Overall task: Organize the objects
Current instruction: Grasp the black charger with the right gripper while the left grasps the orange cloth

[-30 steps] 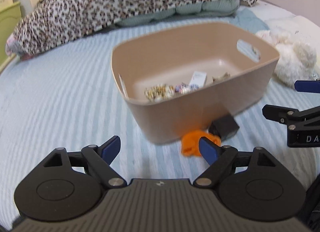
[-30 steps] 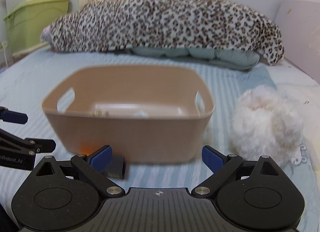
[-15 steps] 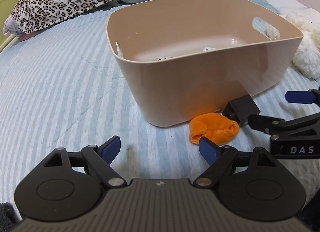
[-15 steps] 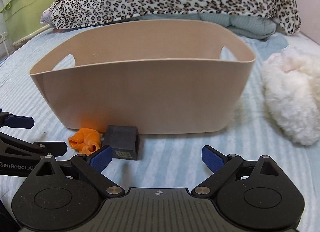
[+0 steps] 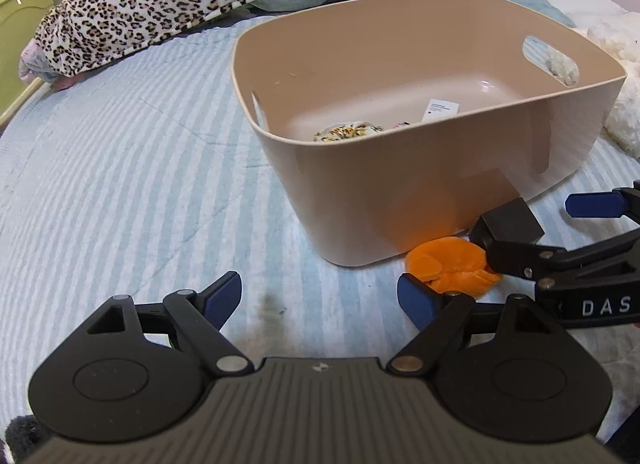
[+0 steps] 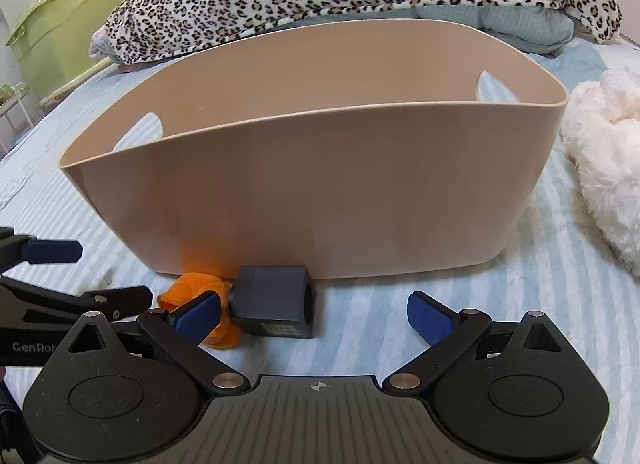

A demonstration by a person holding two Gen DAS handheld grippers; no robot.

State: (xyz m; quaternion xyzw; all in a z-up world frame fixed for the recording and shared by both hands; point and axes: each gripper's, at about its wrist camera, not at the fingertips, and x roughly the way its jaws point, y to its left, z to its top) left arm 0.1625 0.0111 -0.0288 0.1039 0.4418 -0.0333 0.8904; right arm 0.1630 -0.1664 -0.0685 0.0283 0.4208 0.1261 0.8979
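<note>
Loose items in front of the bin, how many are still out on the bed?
2: an orange cloth against the bin's near wall, and a black block beside it. Others may be hidden behind the bin.

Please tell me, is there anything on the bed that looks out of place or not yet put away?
Yes. An orange cloth item and a dark block lie on the striped bedcover, right against the outside wall of the beige bin, while other small items already sit inside it. Both look left out. Nothing seems spilled or damaged.
</note>
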